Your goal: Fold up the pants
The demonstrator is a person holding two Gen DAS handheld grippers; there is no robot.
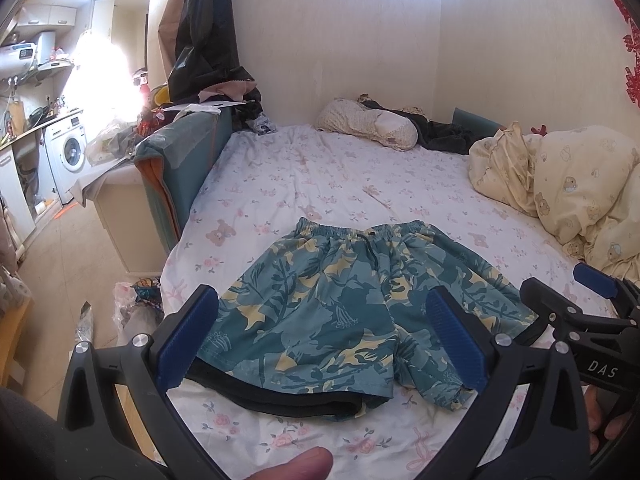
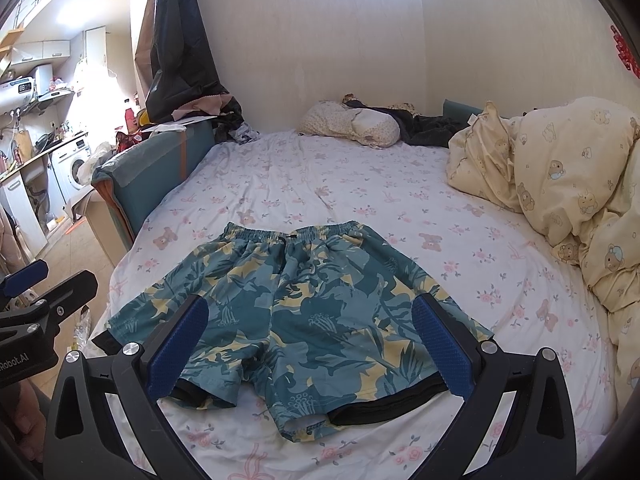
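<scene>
Teal shorts with a yellow leaf print [image 1: 340, 300] lie flat on the bed, waistband away from me, leg hems with black lining near me. They also show in the right wrist view [image 2: 304, 308]. My left gripper [image 1: 320, 340] is open and empty, hovering above the left leg. My right gripper [image 2: 308, 344] is open and empty, hovering above the right leg. The right gripper also shows at the right edge of the left wrist view [image 1: 568, 300]. The left gripper also shows at the left edge of the right wrist view [image 2: 36, 292].
The bed has a white floral sheet [image 2: 360, 184]. A cream bear-print duvet [image 2: 568, 184] is heaped at the right. A pillow [image 2: 352, 122] and dark clothes [image 2: 432, 124] lie by the far wall. A teal headboard [image 1: 180, 160] and the floor are at the left.
</scene>
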